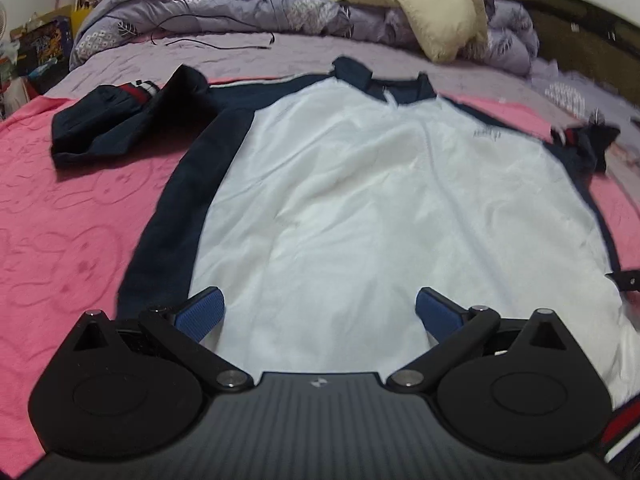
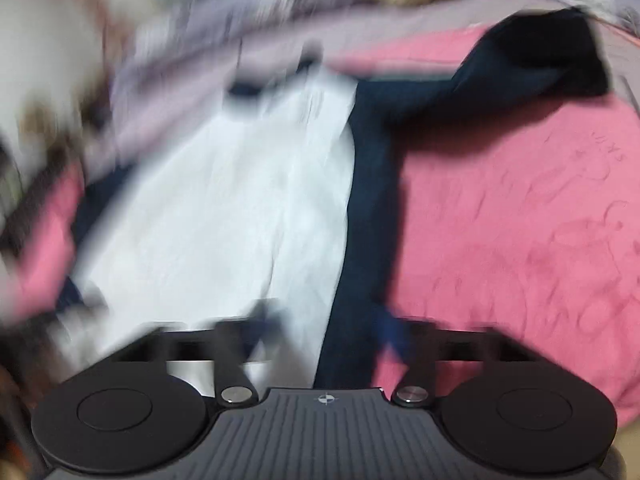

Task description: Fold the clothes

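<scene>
A navy jacket lies spread on the bed with its white lining (image 1: 360,200) facing up. Its navy left edge (image 1: 180,208) runs along the pink blanket, and its left sleeve (image 1: 120,120) is bunched at the far left. My left gripper (image 1: 318,310) is open and empty above the lining near the hem. The right wrist view is blurred by motion. There the white lining (image 2: 220,208) and the navy right edge (image 2: 368,208) show, with the right sleeve (image 2: 540,60) stretched to the far right. My right gripper (image 2: 326,328) is over the navy edge near the hem, jaws apart.
A pink blanket (image 1: 60,220) covers the bed under the jacket. A purple quilt (image 1: 240,8) and a cream padded coat (image 1: 420,4) are piled at the far side. A black cable (image 1: 216,42) lies on the lilac sheet. Boxes and bags (image 1: 40,48) stand at the far left.
</scene>
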{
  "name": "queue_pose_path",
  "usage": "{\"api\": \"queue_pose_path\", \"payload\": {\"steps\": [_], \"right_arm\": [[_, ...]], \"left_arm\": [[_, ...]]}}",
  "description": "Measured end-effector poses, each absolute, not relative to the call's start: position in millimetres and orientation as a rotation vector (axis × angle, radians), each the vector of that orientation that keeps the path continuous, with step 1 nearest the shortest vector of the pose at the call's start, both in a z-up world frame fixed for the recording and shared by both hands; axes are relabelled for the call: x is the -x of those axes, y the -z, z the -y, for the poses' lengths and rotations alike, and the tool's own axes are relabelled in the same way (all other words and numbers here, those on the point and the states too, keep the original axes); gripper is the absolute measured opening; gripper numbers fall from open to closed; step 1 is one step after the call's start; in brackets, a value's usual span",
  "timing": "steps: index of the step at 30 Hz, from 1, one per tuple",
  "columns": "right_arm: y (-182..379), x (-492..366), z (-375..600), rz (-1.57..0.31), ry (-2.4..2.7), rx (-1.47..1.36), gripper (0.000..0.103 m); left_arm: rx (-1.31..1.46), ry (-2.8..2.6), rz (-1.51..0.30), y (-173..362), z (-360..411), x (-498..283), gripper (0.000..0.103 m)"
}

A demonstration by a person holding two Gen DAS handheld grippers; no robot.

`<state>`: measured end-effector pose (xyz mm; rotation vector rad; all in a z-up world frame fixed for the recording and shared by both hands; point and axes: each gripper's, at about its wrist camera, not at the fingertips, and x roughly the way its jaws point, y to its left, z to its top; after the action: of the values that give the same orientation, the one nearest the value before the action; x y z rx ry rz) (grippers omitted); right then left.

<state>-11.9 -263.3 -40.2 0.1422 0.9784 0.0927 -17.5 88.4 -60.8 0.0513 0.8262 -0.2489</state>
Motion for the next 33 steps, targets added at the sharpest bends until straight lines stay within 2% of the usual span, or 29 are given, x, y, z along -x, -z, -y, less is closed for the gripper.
{"api": "queue_pose_path", "payload": {"steps": [3, 5, 7, 8, 11, 16, 22, 27, 29, 31, 32, 33], "right_arm": [[24, 19, 260, -1.054, -0.097, 0.007, 0.038], [5, 23, 270, -1.025, -0.076, 0.045, 0.041], [-18, 16, 280, -0.928, -0.047, 0.090, 0.059], [-28, 6, 286, -0.884, -0.032, 0.101, 0.063], [-37, -42, 281, -0.786, 0.020, 0.111, 0.067], [0, -156, 259, -0.768, 0.006, 0.117, 0.068], [75, -263, 242, -0.809, -0.035, 0.196, 0.068], [105, -324, 233, -0.852, -0.124, 0.206, 0.080], [122, -337, 235, -0.884, -0.143, 0.144, 0.080], [121, -337, 240, -0.870, -0.175, 0.044, 0.053], [120, -334, 240, -0.856, -0.183, 0.030, 0.046], [118, -331, 235, -0.842, -0.185, 0.049, 0.035]], "left_arm": [[-0.132, 0.246, -0.753, 38, -99, 31, 0.103], [-0.174, 0.255, -0.679, 14, -105, 22, 0.103], [-0.193, 0.255, -0.626, -8, -105, -3, 0.103], [-0.196, 0.259, -0.608, -16, -103, -20, 0.103], [-0.236, 0.225, -0.587, -24, -87, -82, 0.103], [-0.357, 0.143, -0.576, 0, -57, -178, 0.103], [-0.576, 0.239, -0.557, 34, -35, -266, 0.103], [-0.536, 0.348, -0.829, 80, -38, -345, 0.103], [-0.423, 0.345, -0.901, 92, -48, -358, 0.103], [-0.309, 0.340, -0.911, 96, -59, -363, 0.100], [-0.308, 0.341, -0.888, 96, -61, -359, 0.096], [-0.308, 0.340, -0.865, 97, -62, -355, 0.077]]}}
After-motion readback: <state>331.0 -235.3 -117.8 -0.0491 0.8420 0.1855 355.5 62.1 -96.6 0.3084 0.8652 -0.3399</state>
